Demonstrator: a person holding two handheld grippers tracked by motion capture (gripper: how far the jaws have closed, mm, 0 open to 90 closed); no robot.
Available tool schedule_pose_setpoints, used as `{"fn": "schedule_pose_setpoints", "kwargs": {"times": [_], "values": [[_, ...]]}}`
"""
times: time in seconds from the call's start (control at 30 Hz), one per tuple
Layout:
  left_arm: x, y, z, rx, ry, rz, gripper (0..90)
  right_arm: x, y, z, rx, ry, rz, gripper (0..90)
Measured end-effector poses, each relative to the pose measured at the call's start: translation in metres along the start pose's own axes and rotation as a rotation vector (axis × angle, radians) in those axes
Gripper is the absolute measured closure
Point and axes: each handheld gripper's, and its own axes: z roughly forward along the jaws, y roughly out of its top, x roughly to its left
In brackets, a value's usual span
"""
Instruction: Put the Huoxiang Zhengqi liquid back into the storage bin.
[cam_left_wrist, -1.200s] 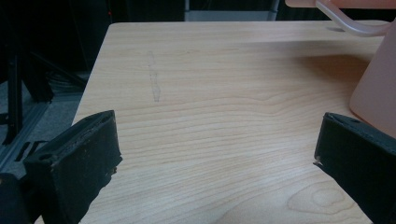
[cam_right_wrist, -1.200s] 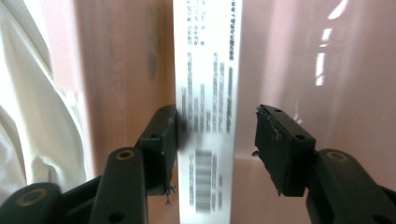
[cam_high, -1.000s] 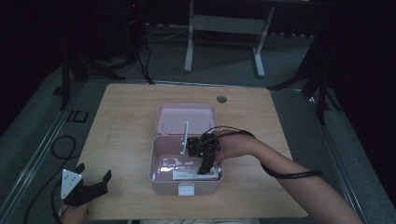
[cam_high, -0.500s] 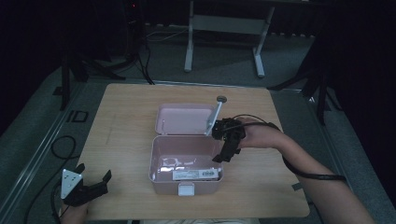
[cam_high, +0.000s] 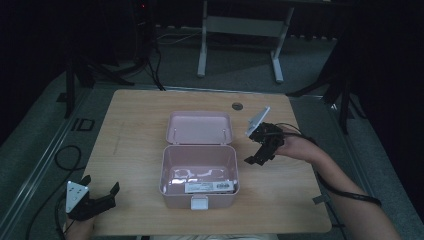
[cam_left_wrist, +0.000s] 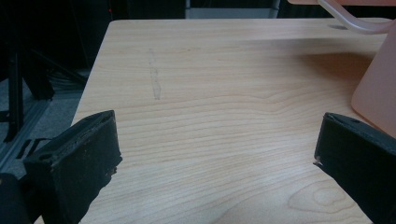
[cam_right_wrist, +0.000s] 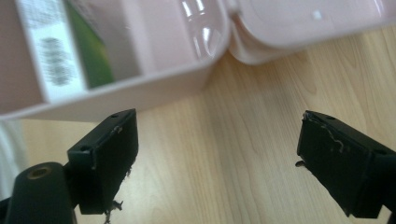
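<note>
On the wooden table (cam_high: 135, 120), mid-surface, pink box (cam_high: 199, 172) sits with lid (cam_high: 200, 127) laid flat behind; labelled packet (cam_high: 210, 186) inside. Right gripper (cam_high: 253, 159) just beside its right wall, jaws spread, empty. Left gripper (cam_high: 101, 189) near front-left corner, jaws spread, empty.

The right hand-held gripper (cam_right_wrist: 217, 163) has its two black jaws spread wide apart, with nothing between them but the light wooden bench (cam_right_wrist: 233, 140). Beyond the jaws stands an open pink box (cam_right_wrist: 154, 86); its lid (cam_right_wrist: 308, 23) lies back flat at upper right. Inside the box, a white label with blurred print (cam_right_wrist: 51, 56) lies beside a green item (cam_right_wrist: 93, 51).
</note>
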Motion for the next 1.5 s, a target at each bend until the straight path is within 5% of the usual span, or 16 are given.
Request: {"fn": "schedule_pose_setpoints", "kwargs": {"times": [0.33,0.5,0.73,0.9,1.5], "values": [[0.000,0.000,0.000,0.002,0.001,-0.002,0.3,-0.023,-0.042,0.055,-0.078,-0.090,0.129,12.4],[0.000,0.000,0.000,0.000,-0.001,-0.004,0.3,-0.033,-0.060,0.075,-0.202,-0.152,0.232,12.3],[0.000,0.000,0.000,0.001,-0.001,-0.004,0.3,-0.040,-0.085,0.096,-0.263,-0.257,0.299,12.1],[0.000,0.000,0.000,0.002,0.000,-0.003,0.3,-0.041,-0.102,0.100,-0.322,-0.348,0.349,11.5],[0.000,0.000,0.001,0.005,0.002,-0.002,0.3,-0.045,-0.166,0.083,-0.437,-0.517,0.603,11.4]]}}
